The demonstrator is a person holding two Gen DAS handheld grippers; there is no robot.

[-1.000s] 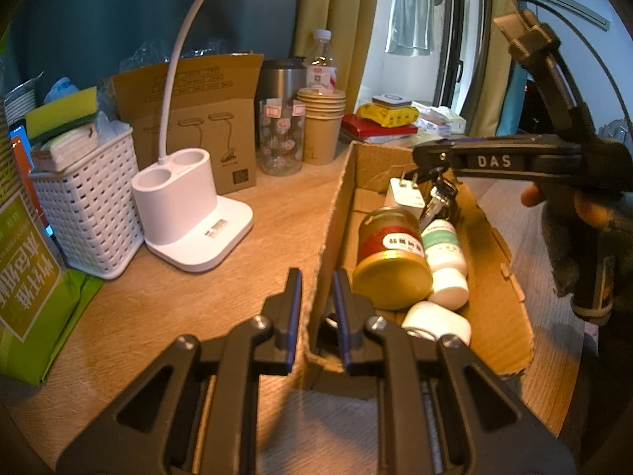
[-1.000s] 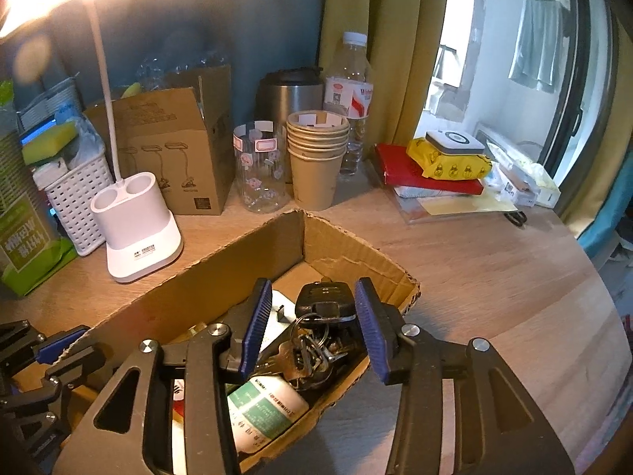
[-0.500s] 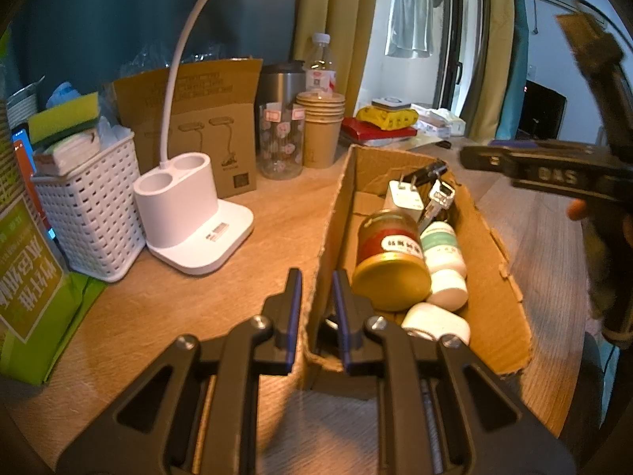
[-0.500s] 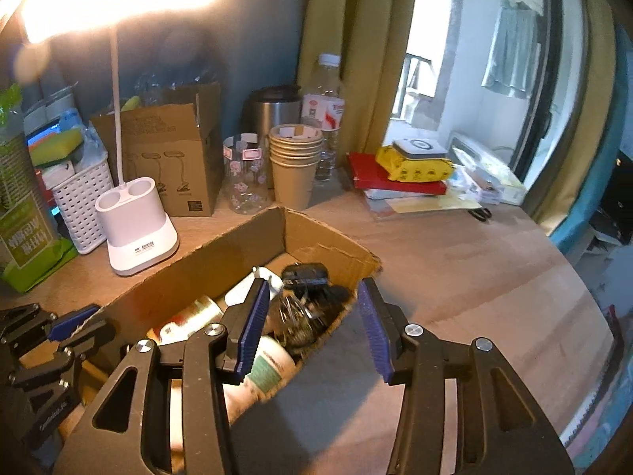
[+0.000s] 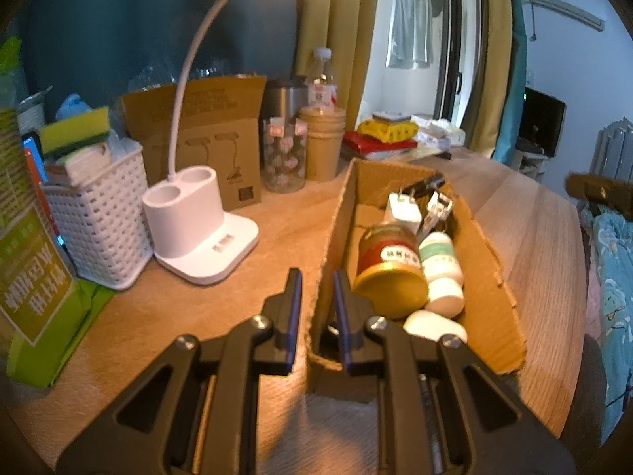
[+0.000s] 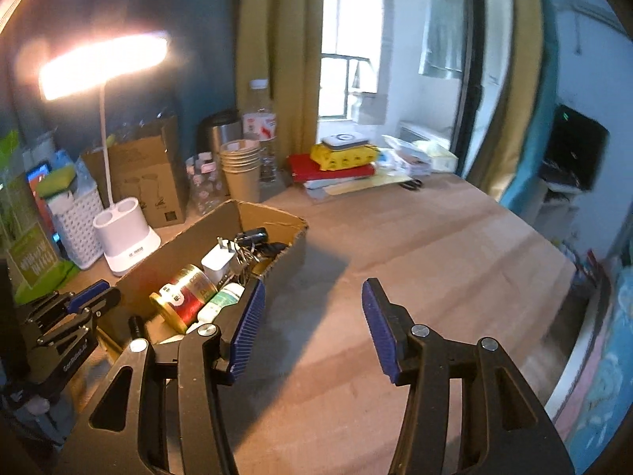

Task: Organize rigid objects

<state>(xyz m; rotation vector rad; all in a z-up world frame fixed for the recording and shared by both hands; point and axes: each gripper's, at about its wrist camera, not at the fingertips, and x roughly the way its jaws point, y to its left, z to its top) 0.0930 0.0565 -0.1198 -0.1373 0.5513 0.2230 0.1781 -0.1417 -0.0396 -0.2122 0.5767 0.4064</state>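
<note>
A shallow cardboard box (image 5: pixel 490 277) lies on the wooden table. It holds a red jar with a gold lid (image 5: pixel 389 265), a white-and-green bottle (image 5: pixel 439 267), a white charger plug (image 5: pixel 403 211), a bunch of keys (image 5: pixel 435 206) and a white round thing (image 5: pixel 433 326). My left gripper (image 5: pixel 316 308) is shut on the box's near-left wall. The box also shows in the right wrist view (image 6: pixel 190 237), with the left gripper (image 6: pixel 85 304) at its corner. My right gripper (image 6: pixel 312 328) is open and empty above bare table, to the right of the box.
A white lamp base (image 5: pixel 198 233), a white basket (image 5: pixel 99 221), a lamp carton (image 5: pixel 213 134), a flowered glass (image 5: pixel 285 154), stacked paper cups (image 5: pixel 322 146), a bottle and a steel canister stand at the back. Red and yellow items (image 6: pixel 340 158) lie far right. The table edge (image 5: pixel 569 316) is at right.
My right gripper has let go of the keys, which now lie in the box, and has pulled back and to the right with its jaws wide. The left gripper still grips the box wall.
</note>
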